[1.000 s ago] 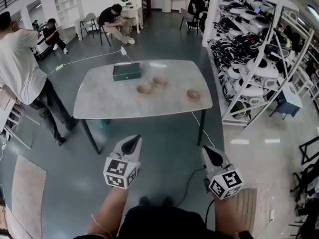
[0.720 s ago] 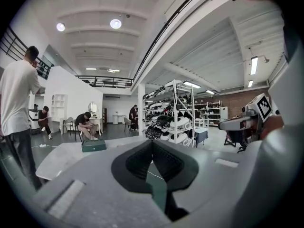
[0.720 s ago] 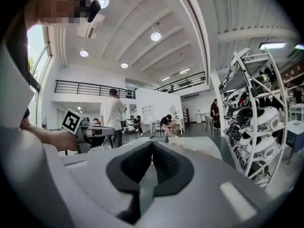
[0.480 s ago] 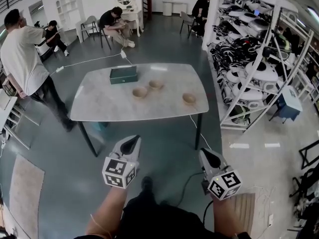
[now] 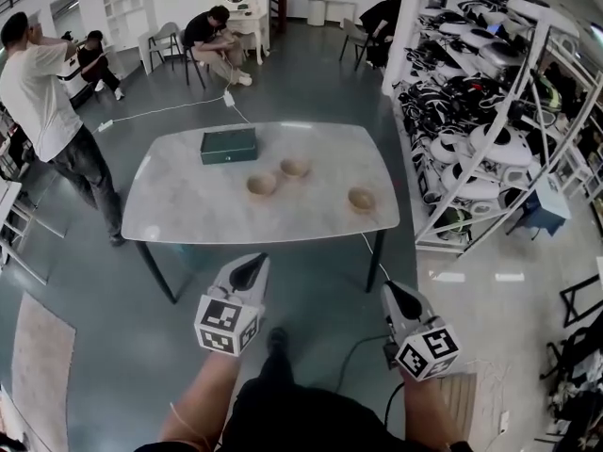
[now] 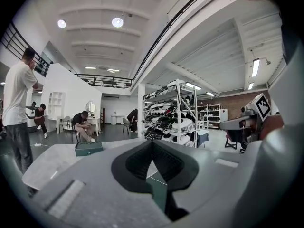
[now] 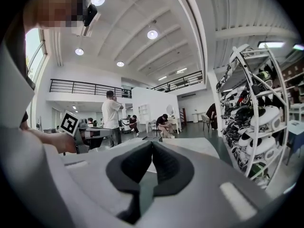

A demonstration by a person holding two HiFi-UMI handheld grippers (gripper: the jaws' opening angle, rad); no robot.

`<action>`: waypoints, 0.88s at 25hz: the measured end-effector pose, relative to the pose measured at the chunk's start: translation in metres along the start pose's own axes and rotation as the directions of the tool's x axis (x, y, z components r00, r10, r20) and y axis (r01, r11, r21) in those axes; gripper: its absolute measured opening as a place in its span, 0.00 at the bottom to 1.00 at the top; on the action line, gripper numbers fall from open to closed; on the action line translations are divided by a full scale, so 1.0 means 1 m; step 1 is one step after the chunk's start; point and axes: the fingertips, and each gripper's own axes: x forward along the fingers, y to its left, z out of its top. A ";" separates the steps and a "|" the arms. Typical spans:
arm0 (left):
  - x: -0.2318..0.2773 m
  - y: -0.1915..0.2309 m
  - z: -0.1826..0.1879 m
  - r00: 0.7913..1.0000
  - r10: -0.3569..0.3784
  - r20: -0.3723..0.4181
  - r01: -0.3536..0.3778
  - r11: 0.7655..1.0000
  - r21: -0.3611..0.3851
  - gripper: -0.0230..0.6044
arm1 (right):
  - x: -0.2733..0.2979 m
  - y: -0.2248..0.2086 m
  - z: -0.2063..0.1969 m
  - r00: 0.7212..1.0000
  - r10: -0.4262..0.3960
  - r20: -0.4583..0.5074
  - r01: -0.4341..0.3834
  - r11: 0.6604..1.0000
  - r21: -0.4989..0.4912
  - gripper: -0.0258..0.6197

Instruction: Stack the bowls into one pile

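While the table (image 5: 188, 210) lies well ahead of both my claws, nothing is within reach. Entries follow.

**Left claw** (image 5: 251, 266): jaws together, nothing between them.

**Right claw** (image 5: 398, 293): jaws together, likewise empty. Both are held out over bare floor, short of the table's near edge.

**Bowls**: three, tan, upright, each apart from the others on the tabletop. No pile begun.
- Near-left bowl (image 5: 261, 185): ahead of my left claw.
- Far bowl (image 5: 295, 168): just beyond that one, slightly toward the right claw's side.
- Right bowl (image 5: 362, 199): ahead of my right claw, a little inward, nearest the table's front edge.

**Step in hand**, as I judge it: the approach. To do it well:
- Come up square to the near edge and part the jaws before reaching.
- Take a bowl by its rim, one jaw inside and one outside.
- Carry the lone right bowl toward the other two, so the pile builds where they already sit close.

**Other items**:
- Green box (image 5: 228, 146): beyond the bowls on the left claw's side, clear of them.
- Rack (image 5: 480, 111): loaded with gear, off to the right claw's side.
- Cable (image 5: 375, 255): on the floor between my right claw and the table; mind the footing.
- Standing person (image 5: 42, 83): far off on the left claw's side, not in the way.
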 end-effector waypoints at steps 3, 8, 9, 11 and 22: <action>0.031 0.028 0.003 1.000 -0.014 -0.004 0.014 1.000 -0.002 0.05 | 0.036 -0.013 0.008 1.000 -0.022 0.002 0.022 1.000 -0.003 0.04; 0.084 0.079 0.014 0.999 -0.039 -0.006 0.039 0.999 0.004 0.05 | 0.104 -0.033 0.017 0.999 -0.040 -0.024 0.040 0.999 0.002 0.04; 0.094 0.088 0.017 0.999 -0.044 -0.005 0.044 0.999 0.013 0.05 | 0.118 -0.037 0.018 0.999 -0.043 -0.032 0.043 0.999 0.002 0.04; 0.112 0.109 0.021 0.999 -0.053 -0.003 0.053 0.998 0.025 0.05 | 0.147 -0.043 0.021 0.998 -0.052 -0.045 0.052 0.999 0.004 0.04; 0.154 0.229 0.012 0.998 -0.058 -0.024 0.058 0.998 -0.008 0.05 | 0.281 -0.018 0.025 0.986 -0.055 -0.155 0.050 0.998 -0.037 0.04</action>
